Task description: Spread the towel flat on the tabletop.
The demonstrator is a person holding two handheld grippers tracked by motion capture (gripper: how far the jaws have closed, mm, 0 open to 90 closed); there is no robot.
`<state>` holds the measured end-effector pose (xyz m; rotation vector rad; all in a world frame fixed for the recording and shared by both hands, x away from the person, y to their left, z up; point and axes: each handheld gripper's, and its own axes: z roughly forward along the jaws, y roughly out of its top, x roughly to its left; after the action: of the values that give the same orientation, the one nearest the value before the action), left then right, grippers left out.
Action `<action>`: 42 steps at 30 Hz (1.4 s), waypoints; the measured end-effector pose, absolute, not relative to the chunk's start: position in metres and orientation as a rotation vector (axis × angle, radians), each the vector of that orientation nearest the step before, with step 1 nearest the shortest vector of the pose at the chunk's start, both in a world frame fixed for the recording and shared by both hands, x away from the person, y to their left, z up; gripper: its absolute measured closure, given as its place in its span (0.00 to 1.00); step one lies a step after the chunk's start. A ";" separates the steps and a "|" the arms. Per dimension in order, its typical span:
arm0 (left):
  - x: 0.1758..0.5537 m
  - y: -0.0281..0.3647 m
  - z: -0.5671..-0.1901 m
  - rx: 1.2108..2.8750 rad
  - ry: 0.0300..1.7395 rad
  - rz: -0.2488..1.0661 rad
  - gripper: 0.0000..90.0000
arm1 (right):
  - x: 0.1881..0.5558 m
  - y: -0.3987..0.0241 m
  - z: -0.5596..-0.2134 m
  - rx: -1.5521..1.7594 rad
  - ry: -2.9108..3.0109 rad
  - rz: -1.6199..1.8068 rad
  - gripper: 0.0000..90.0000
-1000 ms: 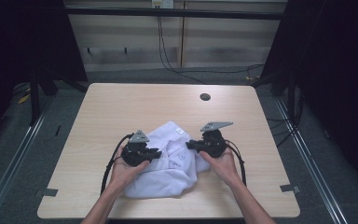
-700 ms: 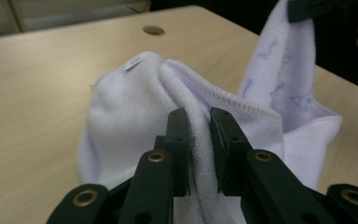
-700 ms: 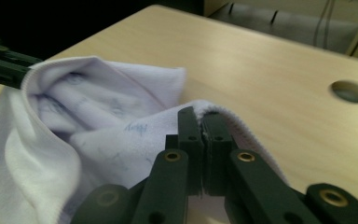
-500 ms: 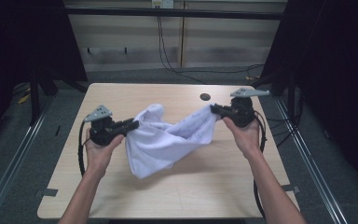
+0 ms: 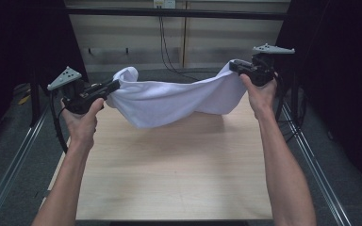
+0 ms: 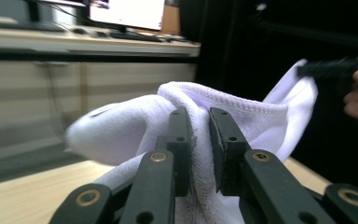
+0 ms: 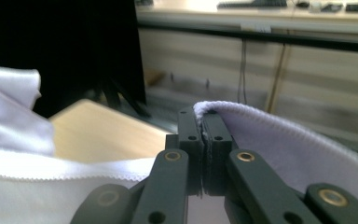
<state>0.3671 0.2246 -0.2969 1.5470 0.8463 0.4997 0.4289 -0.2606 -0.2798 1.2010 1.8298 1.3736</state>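
Towel (image 5: 174, 99) now lifted clear of tabletop (image 5: 179, 169), stretched sagging between hands, no longer bunched; left gripper (image 5: 112, 86) fingers clamp one end, right gripper (image 5: 233, 66) fingers pinch other hem; ready for spreading flat or folding.

Your white towel (image 5: 174, 99) sags between both hands, clear of the wooden table (image 5: 169, 179). Beneath it the tabletop lies open for passing. Dark frame posts (image 5: 306, 56) stand close outside each hand, limiting sideways room.
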 end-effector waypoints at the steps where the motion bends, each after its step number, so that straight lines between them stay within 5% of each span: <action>1: 0.362 0.224 -0.299 1.562 0.831 0.489 0.88 | 0.428 -0.261 -0.280 1.201 1.818 1.396 0.98; 5: 0.336 0.222 -0.332 1.616 0.829 0.430 0.88 | 0.409 -0.262 -0.303 1.202 1.848 1.360 0.98; 11: 0.295 0.220 -0.407 1.729 0.928 0.309 0.88 | 0.330 -0.261 -0.386 1.299 1.964 1.327 0.96; 20: 0.265 0.221 -0.417 1.755 0.887 0.234 0.82 | 0.237 -0.268 -0.454 1.435 2.058 1.203 0.71; 26: 0.275 0.233 -0.407 1.725 0.904 0.308 0.79 | 0.245 -0.288 -0.453 1.472 2.010 1.178 0.70; 33: 0.318 0.221 -0.440 1.877 0.964 0.277 0.60 | 0.269 -0.271 -0.470 1.493 2.092 1.166 0.69; 39: 0.319 0.193 -0.489 2.159 0.963 0.138 0.66 | 0.297 -0.275 -0.498 1.538 2.206 0.998 0.69; 42: 0.315 0.193 -0.486 2.166 0.956 0.123 0.67 | 0.303 -0.278 -0.498 1.549 2.194 0.979 0.69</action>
<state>0.3153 0.1931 -0.4858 2.1658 0.9557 0.1227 0.3028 -0.2783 -0.4981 1.5488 2.1945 0.9792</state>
